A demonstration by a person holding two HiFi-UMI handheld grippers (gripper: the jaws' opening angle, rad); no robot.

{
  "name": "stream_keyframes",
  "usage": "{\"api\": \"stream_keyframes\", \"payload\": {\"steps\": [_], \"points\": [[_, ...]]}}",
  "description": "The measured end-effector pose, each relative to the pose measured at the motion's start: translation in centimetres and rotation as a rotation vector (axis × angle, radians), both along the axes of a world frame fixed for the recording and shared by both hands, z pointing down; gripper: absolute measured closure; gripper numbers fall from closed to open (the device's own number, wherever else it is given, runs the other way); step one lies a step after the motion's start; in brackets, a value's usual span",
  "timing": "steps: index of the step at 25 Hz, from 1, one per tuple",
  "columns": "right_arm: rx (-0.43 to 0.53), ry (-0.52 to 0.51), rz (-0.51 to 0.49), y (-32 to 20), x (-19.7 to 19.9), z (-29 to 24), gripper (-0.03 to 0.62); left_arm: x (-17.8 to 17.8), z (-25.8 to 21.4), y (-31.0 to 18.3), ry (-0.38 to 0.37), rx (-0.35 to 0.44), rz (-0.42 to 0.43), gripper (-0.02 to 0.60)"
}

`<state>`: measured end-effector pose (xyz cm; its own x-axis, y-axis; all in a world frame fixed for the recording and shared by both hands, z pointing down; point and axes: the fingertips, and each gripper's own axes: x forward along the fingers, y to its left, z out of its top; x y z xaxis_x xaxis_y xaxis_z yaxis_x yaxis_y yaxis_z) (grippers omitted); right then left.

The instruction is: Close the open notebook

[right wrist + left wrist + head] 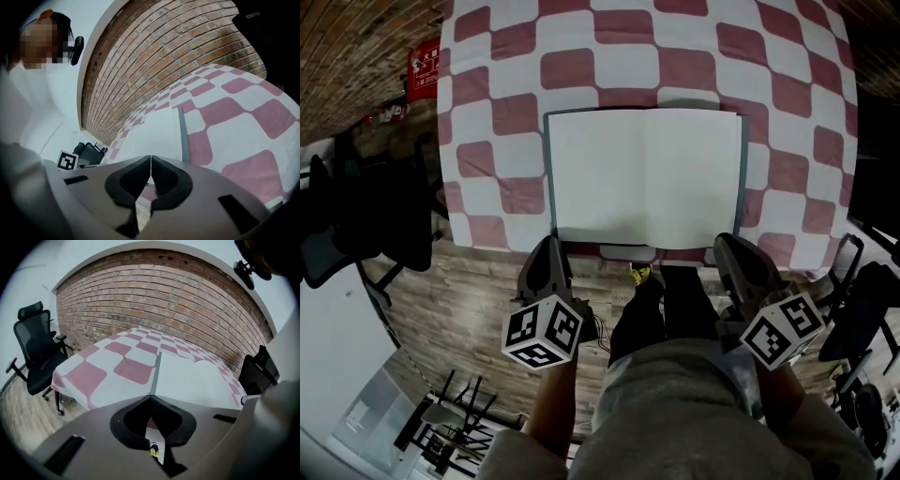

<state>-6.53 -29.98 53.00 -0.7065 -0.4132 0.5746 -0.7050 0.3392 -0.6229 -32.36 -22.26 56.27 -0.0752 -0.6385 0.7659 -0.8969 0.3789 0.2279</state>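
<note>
The open notebook point(647, 173) lies flat on the red-and-white checked tablecloth point(497, 112), blank white pages up, with a thin dark cover edge around them. My left gripper point(551, 244) hangs just off the table's front edge below the notebook's near-left corner, jaws shut with nothing between them. My right gripper point(729, 244) sits the same way below the near-right corner, also shut and empty. The left gripper view has the notebook point(197, 378) just past the closed tips point(151, 397). In the right gripper view, the notebook's point(154, 133) right cover edge runs past the closed tips point(150, 159).
Black office chairs stand left of the table point(356, 225) point(37, 352) and at the right point(872, 309). A brick wall point(178, 291) backs the table. The person's legs point(661, 314) stand between the grippers on the wooden floor point(450, 300).
</note>
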Motion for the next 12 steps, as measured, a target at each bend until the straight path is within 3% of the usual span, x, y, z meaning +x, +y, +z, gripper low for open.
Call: {"api": "stream_keyframes", "payload": {"steps": [6,12], "points": [[0.019,-0.015,0.008,0.0,-0.2,-1.3,0.568,1.2,-4.5,-0.8,0.007,0.106,0.037,0.571],[0.084,-0.037,0.029,-0.6,0.1,-4.6,0.568,4.5,-9.7,-1.9,-0.008,0.215,0.141,0.571]]}}
